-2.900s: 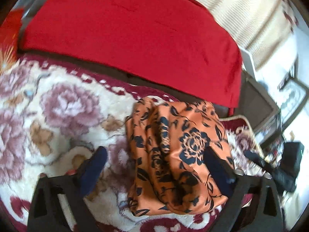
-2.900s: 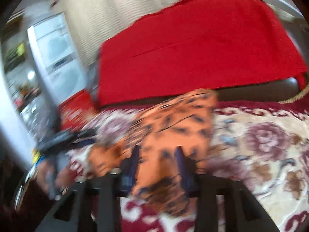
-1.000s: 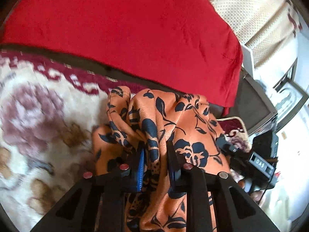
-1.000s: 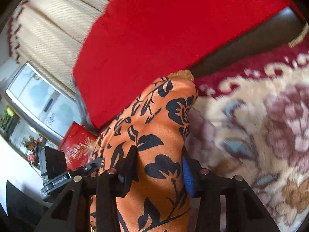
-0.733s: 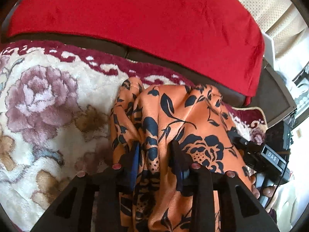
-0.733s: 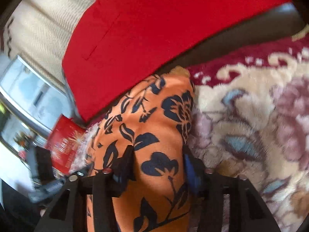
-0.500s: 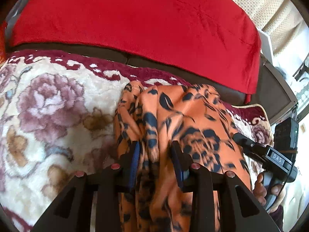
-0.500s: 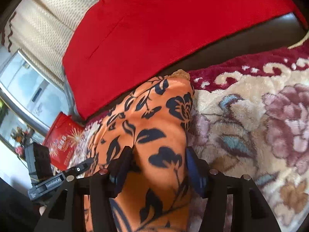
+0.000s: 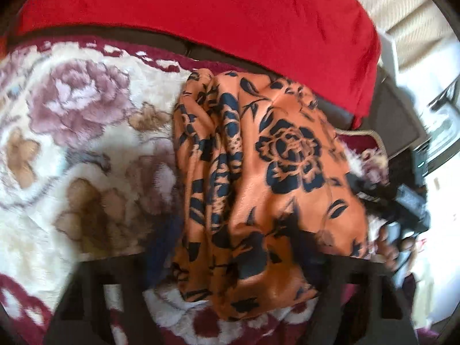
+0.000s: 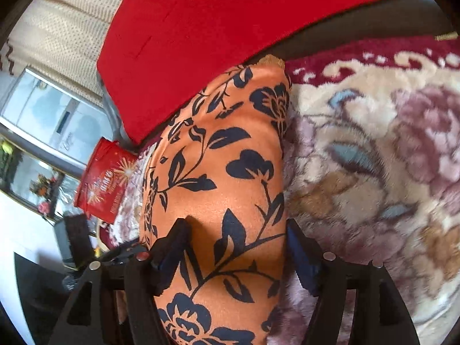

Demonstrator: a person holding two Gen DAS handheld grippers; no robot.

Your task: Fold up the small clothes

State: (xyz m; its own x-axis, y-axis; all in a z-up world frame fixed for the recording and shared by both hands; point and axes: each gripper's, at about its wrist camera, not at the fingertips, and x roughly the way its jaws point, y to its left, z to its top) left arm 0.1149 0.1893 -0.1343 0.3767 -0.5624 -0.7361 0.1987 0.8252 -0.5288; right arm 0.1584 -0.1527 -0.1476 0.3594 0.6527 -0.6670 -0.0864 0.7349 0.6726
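Orange floral garment (image 9: 258, 172) btwn opening tongs (image 10: 235, 247)

Floral rug (image 9: 72, 132), red blanket (image 9: 201, 8), perhaps curtain (image 10: 66, 26)

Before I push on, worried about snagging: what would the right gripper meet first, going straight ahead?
Probably the orange floral garment: it lies between the right gripper's opening jaws and runs on ahead of them. Beyond it comes the red cover, though depth is unclear.
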